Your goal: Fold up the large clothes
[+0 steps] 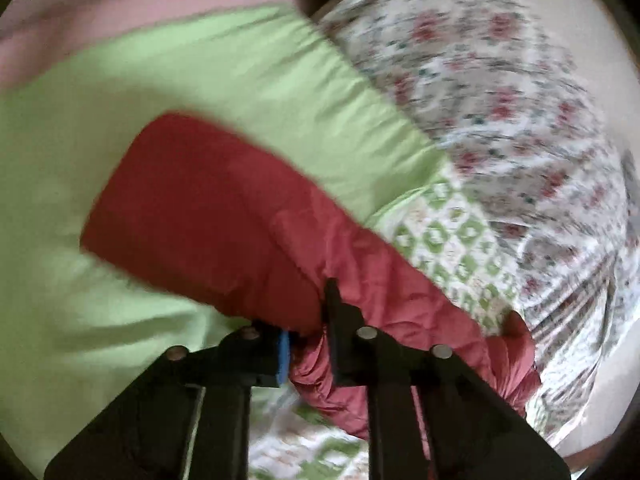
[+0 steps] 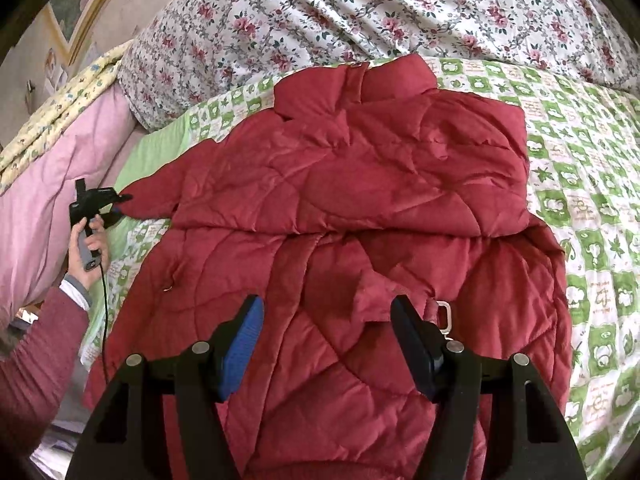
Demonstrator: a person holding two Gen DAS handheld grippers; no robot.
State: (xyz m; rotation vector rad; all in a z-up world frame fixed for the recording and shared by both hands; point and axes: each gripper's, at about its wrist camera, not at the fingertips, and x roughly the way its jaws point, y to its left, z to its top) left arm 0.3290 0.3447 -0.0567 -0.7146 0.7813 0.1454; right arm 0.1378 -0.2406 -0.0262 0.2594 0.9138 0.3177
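The red quilted jacket (image 2: pixel 340 208) lay spread on the bed, its collar at the far end and its hem nearest the right wrist camera. One sleeve (image 1: pixel 192 200) was bunched between the jaws of the left gripper (image 1: pixel 306 344), which were pressed together on a wad of the red cloth. In the left wrist view the rest of the sleeve ran away from the pinch up and to the left over the plain green sheet (image 1: pixel 200 80). That hold looked meant for carrying the sleeve back across the jacket's body as a fold. Seen from the right wrist camera, the left gripper sat at the jacket's far left edge, held in the person's hand (image 2: pixel 88 240), a dark red cuff behind the wrist.

The right gripper (image 2: pixel 326 344) had its jaws spread, with nothing between them, above the jacket's near middle. It probably waited there to steady or take the hem.

By count there was one jacket, with only one sleeve clearly visible, and two grippers. Bedding lay in several layers: one green-and-white patterned cover (image 2: pixel 580 208) under the jacket, one rose-print quilt (image 2: pixel 360 8) beyond the collar, and one pink blanket (image 2: pixel 48 184) at the left.
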